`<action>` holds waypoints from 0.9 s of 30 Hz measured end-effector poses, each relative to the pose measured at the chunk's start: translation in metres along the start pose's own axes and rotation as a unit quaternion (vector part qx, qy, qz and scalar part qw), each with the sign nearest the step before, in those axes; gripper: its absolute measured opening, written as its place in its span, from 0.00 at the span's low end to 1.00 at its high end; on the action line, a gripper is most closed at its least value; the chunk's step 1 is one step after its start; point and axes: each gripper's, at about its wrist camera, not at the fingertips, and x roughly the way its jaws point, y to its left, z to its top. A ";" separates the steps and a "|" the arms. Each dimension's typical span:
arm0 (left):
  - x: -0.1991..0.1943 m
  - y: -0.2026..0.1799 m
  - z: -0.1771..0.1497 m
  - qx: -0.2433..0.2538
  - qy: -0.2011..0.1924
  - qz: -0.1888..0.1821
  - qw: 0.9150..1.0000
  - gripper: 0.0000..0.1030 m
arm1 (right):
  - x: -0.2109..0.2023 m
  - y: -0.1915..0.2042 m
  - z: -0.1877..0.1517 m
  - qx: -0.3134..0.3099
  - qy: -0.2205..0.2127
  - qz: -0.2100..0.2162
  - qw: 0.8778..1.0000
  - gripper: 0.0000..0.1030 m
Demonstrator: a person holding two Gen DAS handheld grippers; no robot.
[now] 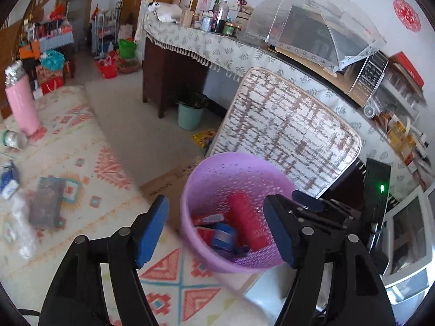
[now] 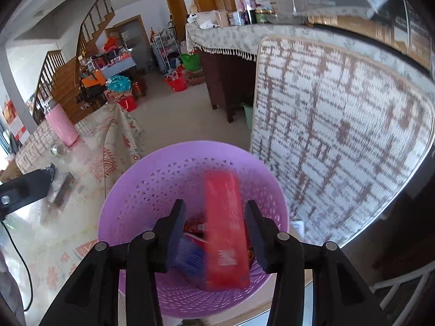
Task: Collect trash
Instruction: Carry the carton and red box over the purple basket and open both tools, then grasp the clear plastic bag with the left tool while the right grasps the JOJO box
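Note:
A purple perforated trash basket stands at the table's edge and holds a red tube and red and blue wrappers. My left gripper is open and empty just in front of the basket. My right gripper is open right above the basket; the red tube, blurred, is between its fingers inside the basket. On the patterned tablecloth to the left lie a dark packet, a blue wrapper and clear plastic.
A pink thermos and a small jar stand at the table's far left. A chair with a woven back is behind the basket. A sideboard with a mesh food cover lines the wall. A green bucket is on the floor.

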 end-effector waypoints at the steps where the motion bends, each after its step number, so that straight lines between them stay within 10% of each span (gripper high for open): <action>1: -0.006 0.003 -0.002 0.003 -0.003 0.008 1.000 0.70 | -0.001 0.000 -0.002 0.001 0.000 0.003 1.000 0.50; 11: -0.080 0.077 -0.063 -0.046 -0.030 0.111 0.992 0.77 | -0.024 0.026 -0.016 -0.004 -0.010 0.038 0.999 0.56; 19: -0.150 0.165 -0.121 -0.105 -0.037 0.226 0.968 0.77 | -0.049 0.077 -0.034 -0.044 -0.017 0.071 0.996 0.64; 27: -0.145 0.216 -0.109 -0.152 -0.033 0.194 0.969 0.77 | -0.033 0.136 -0.054 -0.083 0.011 0.105 0.991 0.69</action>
